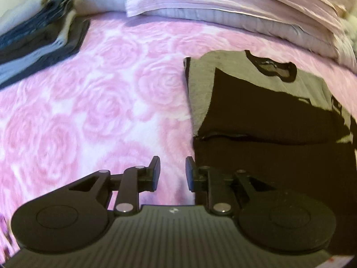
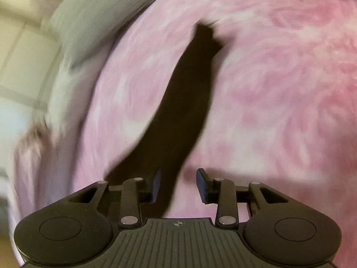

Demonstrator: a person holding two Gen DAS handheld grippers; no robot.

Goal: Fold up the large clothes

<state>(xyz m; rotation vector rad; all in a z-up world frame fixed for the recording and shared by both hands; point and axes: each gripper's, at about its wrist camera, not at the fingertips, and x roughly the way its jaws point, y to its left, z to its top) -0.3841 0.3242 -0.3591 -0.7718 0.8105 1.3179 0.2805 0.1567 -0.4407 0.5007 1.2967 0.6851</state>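
grey-and-black garment (image 1: 256,102) lies partly folded at 3 o'clock on the pink bed (image 1: 100,93), stack of folded clothes (image 1: 38,42) at 10, left tool (image 1: 173,173) and right tool (image 2: 178,185) both open and empty, final folds probably remain.

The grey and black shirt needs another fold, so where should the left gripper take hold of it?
Grip the shirt at its straight left edge, near the gripper, coming in over the pink blanket. That edge lies flat and bare.
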